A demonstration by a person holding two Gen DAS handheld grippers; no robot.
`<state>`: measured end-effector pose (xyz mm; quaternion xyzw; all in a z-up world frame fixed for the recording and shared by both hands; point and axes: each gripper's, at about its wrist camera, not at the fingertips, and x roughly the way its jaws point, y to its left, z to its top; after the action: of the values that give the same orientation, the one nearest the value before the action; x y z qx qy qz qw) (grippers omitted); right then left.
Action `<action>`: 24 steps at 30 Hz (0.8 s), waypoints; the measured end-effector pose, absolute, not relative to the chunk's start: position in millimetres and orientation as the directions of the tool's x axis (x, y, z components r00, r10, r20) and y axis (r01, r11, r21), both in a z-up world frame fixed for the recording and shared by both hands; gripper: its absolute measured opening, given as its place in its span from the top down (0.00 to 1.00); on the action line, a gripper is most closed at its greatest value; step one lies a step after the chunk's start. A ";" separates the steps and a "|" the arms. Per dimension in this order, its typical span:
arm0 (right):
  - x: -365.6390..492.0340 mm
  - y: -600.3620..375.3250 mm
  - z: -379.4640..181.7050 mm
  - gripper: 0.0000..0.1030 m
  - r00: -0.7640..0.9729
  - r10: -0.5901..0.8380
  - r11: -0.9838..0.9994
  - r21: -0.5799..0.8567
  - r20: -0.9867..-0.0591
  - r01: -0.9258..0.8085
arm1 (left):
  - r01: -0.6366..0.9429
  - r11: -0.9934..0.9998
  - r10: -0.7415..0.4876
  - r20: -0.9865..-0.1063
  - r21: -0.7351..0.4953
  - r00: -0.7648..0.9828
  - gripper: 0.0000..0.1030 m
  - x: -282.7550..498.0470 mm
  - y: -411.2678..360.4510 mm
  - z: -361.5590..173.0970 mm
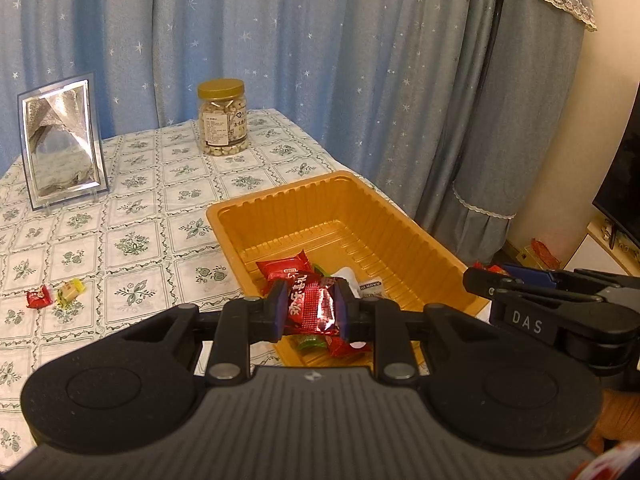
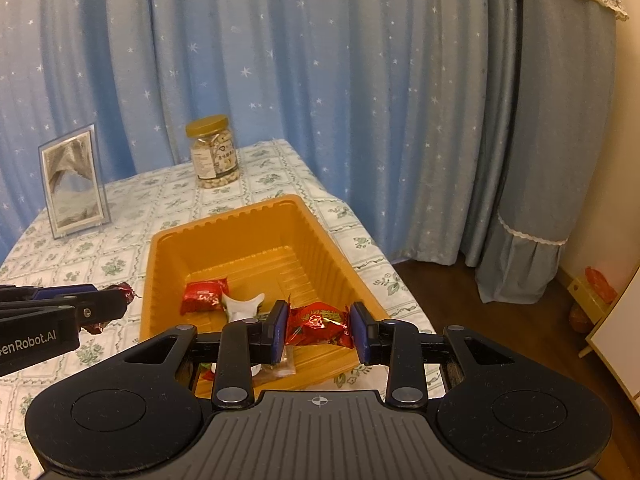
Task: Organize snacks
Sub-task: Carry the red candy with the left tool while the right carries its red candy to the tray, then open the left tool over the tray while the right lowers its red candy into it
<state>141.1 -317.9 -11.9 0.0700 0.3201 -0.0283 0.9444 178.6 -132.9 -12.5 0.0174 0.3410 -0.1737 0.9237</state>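
A desk [image 1: 132, 200] covered by a white cloth printed with green floral squares stands in front of blue star-dotted curtains [image 1: 280, 40]; a grey lace-trimmed drape [image 2: 560, 140] hangs to the right of them, above a brown wood floor [image 2: 500, 320]. The landmark is one orange ribbed plastic tray [image 1: 404, 236], sitting on the desk's right portion near the edge. Beyond the tray, toward the curtains, stands one clear jar [image 1: 222, 118] with a gold lid, filled with pale nuts. Far to the tray's left one silver picture frame [image 1: 62, 140] stands upright. Also left of the tray, well apart from it, two small wrapped candies lie on the cloth just beside each other: one red [image 1: 39, 297], one yellow-green [image 1: 70, 290]. Inside the tray lie several snacks at its near end: a red packet [image 1: 282, 266], a white packet [image 1: 370, 286], and bits of green and red wrappers partly hidden, so their full count cannot be told. The left tool [image 1: 311, 309] is clamped on one shiny red snack packet [image 1: 314, 304] with white lettering, held above the tray's near end. The right tool [image 2: 320, 330] pinches one red foil candy [image 2: 318, 326] with gold print between its blue pads [image 2: 280, 326], held over the tray's near right corner.
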 end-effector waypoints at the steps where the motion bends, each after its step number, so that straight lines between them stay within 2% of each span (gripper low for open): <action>1: 143.6 -318.8 -13.0 0.67 0.793 -0.009 0.988 0.115 -0.610 0.100 | 0.332 0.939 -0.309 -0.637 -0.088 0.706 0.78 180.9 -133.0 -13.9; 19: 167.3 -330.1 -23.3 0.67 0.782 -0.003 0.980 0.152 -0.624 0.125 | 0.337 0.932 -0.341 -0.637 -0.133 0.691 0.77 222.1 -146.8 -28.8; 20: 168.1 -330.4 -23.5 0.67 0.780 -0.001 0.979 0.156 -0.625 0.127 | 0.342 0.928 -0.355 -0.634 -0.150 0.687 0.71 224.8 -146.5 -29.3; 21: 168.3 -330.7 -23.8 0.67 0.780 0.000 0.979 0.160 -0.626 0.129 | 0.341 0.926 -0.363 -0.633 -0.162 0.684 0.59 227.2 -145.6 -29.8; 24: 167.3 -331.5 -23.3 0.67 0.780 0.004 0.978 0.166 -0.625 0.129 | 0.324 0.934 -0.344 -0.624 -0.150 0.701 0.55 227.4 -140.1 -27.7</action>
<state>167.3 -331.5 -23.3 0.1004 0.3298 -0.0333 0.9381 227.4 -140.1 -27.7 -0.0144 0.3414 -0.1809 0.9222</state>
